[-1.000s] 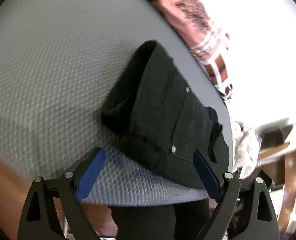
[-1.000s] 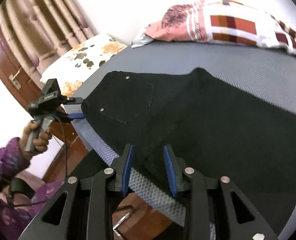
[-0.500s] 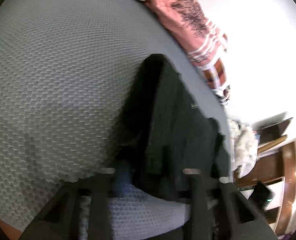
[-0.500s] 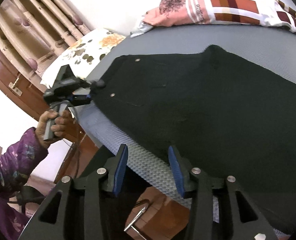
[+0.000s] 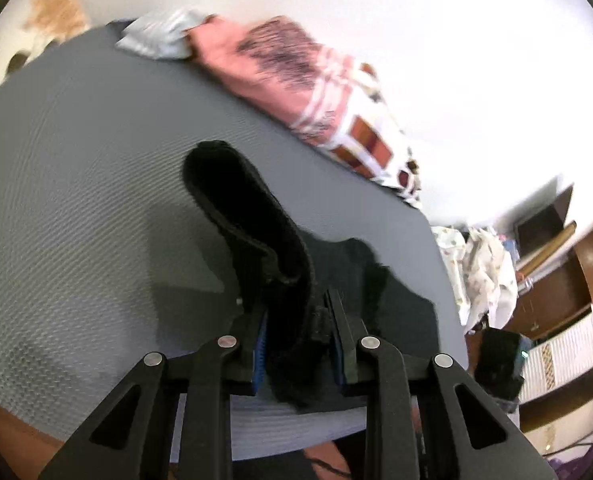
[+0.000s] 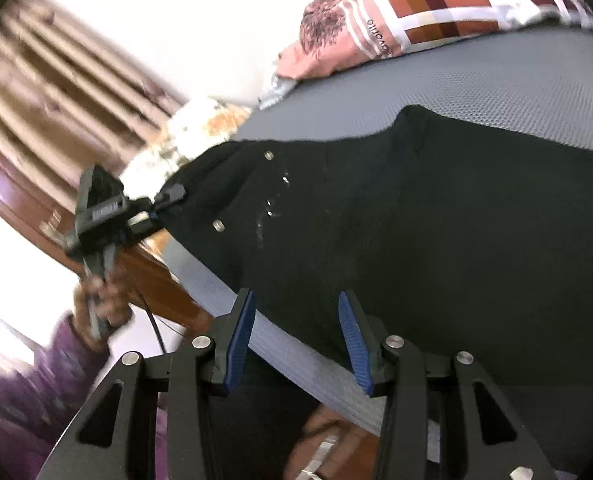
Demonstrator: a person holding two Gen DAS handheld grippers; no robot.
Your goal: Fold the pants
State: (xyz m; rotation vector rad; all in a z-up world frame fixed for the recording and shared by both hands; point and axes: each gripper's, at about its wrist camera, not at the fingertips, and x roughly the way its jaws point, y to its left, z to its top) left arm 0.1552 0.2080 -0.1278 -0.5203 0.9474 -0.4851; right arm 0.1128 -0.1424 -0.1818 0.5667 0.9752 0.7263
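Nearby, the black pants (image 6: 436,220) lay across the grey mattress (image 5: 76,200), their lower edge along its near rim. Beyond them grey surface ran bare to a patterned blanket (image 6: 416,12) by the wall. The right gripper (image 6: 294,312) hovered spread over that edge. The left gripper (image 5: 296,320), closing, pinched the lifted waistband; a hand (image 6: 100,304) gripped its handle.

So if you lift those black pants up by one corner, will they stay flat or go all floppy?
Probably floppy: where the left gripper pinches the black pants, the waistband already curls and droops. They likely won't slide away, since most of the cloth lies spread on the textured grey mattress. They look like thick cloth with metal studs, so perhaps a bit heavy.
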